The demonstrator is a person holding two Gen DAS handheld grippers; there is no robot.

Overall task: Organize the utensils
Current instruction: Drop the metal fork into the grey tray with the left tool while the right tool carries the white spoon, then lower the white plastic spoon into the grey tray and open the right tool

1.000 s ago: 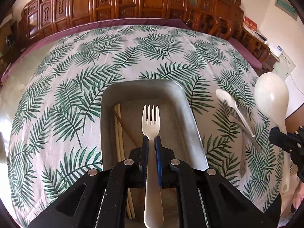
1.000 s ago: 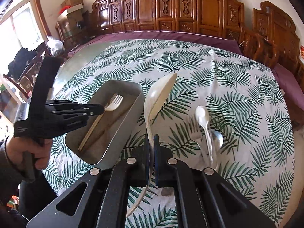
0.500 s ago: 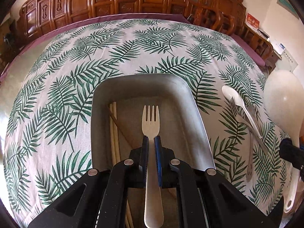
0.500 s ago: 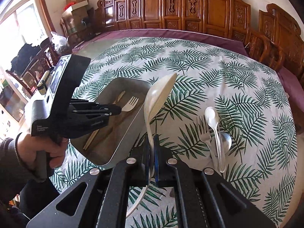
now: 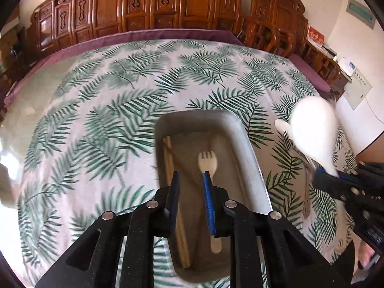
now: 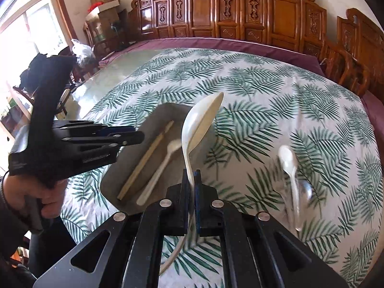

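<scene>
The left gripper (image 5: 190,187) hangs open above the fork (image 5: 208,165) lying in the tray (image 5: 249,148). The right gripper (image 6: 191,180) pinches the big spoon (image 6: 200,122); swung carelessly, it could clip the tray's rim.

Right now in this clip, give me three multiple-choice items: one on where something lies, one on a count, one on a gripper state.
1. Where does the cream fork lie?
A. inside the grey tray
B. on the tablecloth
C. clamped in the left gripper

2. How many utensils lie on the tablecloth outside the tray?
A. none
B. at least two
C. ten

3. What state is the right gripper in?
A. open and empty
B. shut on the chopsticks
C. shut on the large cream spoon

Answers: 1 A, the fork rests on the tray floor beside the chopsticks, with the left jaws apart. 2 B, a white spoon and a metal spoon lie there. 3 C, its jaws pinch the spoon's handle.
</scene>
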